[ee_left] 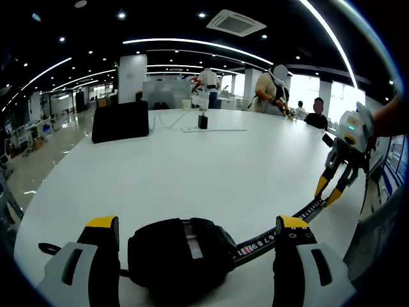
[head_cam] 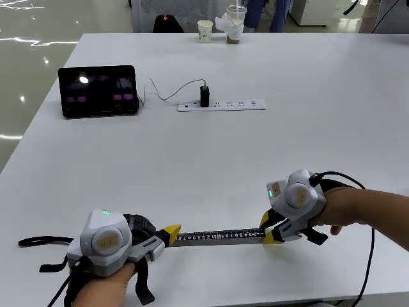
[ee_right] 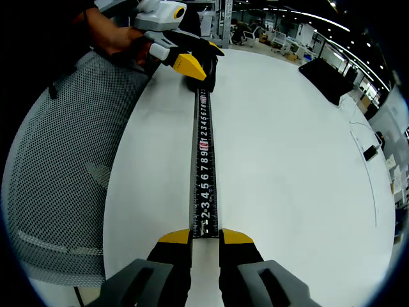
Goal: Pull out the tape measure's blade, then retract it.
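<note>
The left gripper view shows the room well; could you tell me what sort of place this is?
Probably an open-plan office or lab: ceiling light strips and an air vent overhead, people standing beyond, and a white table carrying a power strip and a tablet.

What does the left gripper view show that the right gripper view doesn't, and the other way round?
Left gripper view: the black tape case between its own jaws, the right hand-held gripper gripping the far end, and people behind the table. Right gripper view: the left hand-held gripper and a grey mesh chair. Both: the blade pulled out across the white table, and a dark tablet.
</note>
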`<state>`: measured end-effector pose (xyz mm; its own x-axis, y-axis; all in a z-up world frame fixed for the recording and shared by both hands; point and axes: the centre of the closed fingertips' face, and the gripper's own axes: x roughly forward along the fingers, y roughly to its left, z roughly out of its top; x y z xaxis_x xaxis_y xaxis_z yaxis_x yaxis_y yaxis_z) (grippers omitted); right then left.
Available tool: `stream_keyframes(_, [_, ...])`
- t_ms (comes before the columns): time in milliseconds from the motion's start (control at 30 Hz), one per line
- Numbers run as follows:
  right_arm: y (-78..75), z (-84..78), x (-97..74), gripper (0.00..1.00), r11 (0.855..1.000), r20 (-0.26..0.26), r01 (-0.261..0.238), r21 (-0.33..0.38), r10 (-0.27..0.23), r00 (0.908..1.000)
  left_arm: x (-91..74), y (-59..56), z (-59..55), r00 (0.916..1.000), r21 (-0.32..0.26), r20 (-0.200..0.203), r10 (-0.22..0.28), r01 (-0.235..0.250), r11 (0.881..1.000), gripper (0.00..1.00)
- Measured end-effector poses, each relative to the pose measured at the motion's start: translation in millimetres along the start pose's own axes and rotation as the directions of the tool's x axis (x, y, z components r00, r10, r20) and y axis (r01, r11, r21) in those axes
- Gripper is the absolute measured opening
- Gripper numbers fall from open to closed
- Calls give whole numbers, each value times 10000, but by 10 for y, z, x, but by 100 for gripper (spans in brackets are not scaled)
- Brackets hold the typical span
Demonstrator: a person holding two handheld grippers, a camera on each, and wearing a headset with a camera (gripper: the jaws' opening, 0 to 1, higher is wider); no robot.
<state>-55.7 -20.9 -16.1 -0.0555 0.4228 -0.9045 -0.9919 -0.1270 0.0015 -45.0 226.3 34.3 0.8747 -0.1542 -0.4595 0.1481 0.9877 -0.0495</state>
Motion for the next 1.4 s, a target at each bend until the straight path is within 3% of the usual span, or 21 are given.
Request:
stream_keyframes(267, [-2, -4, 14, 12, 9999, -183, -90, -75, 89, 9998, -3, 11, 1, 10000, 78, 11, 34, -34, 10000, 98])
stream_keyframes(367, [-10, -4, 14, 12, 9997, -193, -100, 206, 104, 9998, -3, 10, 1, 10000, 109, 16, 34, -34, 9999, 96])
stream_keyframes(467, [-18, 5, 15, 12, 9953, -35, -108, 964, 112, 9999, -4, 19, -7, 10000, 146, -9, 60, -60, 9999, 93])
stream_keyframes(633, [-14, 4, 28, 12, 9976, -160, 52, 695, -41, 9999, -3, 21, -38, 9999, 176, -151, 59, -57, 9998, 87])
stream_keyframes(767, [-30, 2, 24, 11, 9938, -234, 92, 1110, -67, 9997, -8, 46, -47, 9996, 149, -204, 193, -190, 9997, 81])
stream_keyframes(1000, [-35, 7, 22, 11, 9938, -486, -100, 1103, 155, 9987, -31, 184, -122, 9952, -182, -625, 755, -768, 9969, 73])
stream_keyframes(1333, [-51, 11, 23, 11, 9892, -985, -386, 1416, 529, 9937, -49, 214, -211, 9895, -593, -1158, 863, -936, 9938, 69])
stream_keyframes(1367, [-46, 12, 25, 11, 9894, -1048, -396, 1398, 546, 9930, -50, 211, -221, 9893, -719, -1202, 832, -922, 9931, 68])
stream_keyframes(1400, [-43, 14, 27, 11, 9892, -1137, -394, 1412, 557, 9920, -54, 147, -263, 9878, -1212, -1482, 470, -653, 9905, 65])
